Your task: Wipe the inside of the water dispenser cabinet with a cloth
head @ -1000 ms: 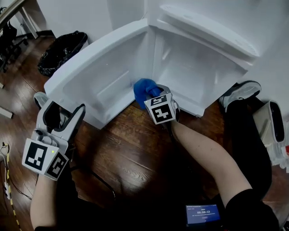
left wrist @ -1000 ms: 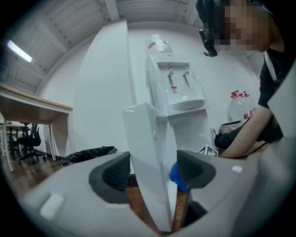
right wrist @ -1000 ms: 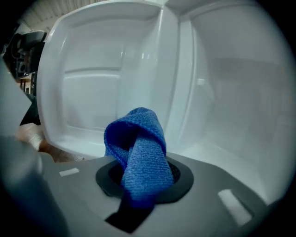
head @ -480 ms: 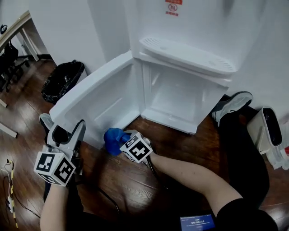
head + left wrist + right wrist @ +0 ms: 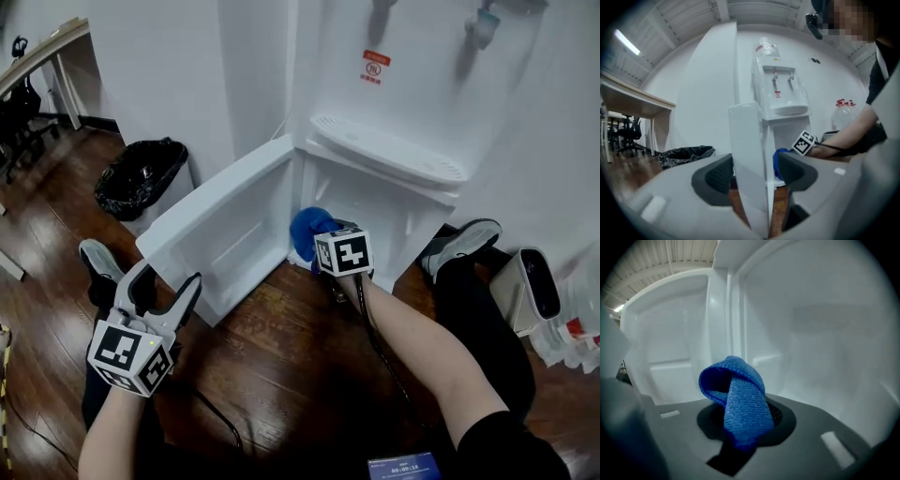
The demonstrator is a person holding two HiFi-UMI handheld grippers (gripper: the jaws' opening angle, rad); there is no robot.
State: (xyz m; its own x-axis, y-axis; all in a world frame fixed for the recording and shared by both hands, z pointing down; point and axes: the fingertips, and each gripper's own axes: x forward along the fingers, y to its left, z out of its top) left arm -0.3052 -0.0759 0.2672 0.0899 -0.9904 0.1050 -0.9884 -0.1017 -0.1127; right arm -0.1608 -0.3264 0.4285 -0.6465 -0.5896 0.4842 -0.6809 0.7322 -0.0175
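Our right gripper (image 5: 317,244) has its jaws closed on the cloth (image 5: 307,228), a blue one that loops up out of the jaws in a twisted fold. We hold it at the mouth of the cabinet (image 5: 380,202), low down on the hinge side, where the open door (image 5: 230,220) meets the cabinet's wall. From the right gripper view the cloth (image 5: 736,390) stands in front of that hinge corner, with the door's inner face to its left and the white inside of the cabinet to its right. Whether it touches the wall we cannot tell.

Our left gripper (image 5: 167,279) is low by the door's free edge with its jaws apart. In its own view that edge stands upright between the jaws, with a gap on the right side, and we cannot tell if the left pad touches it.

We kneel on the wood floor (image 5: 281,356), one shoe (image 5: 464,239) beside the dispenser (image 5: 412,84).
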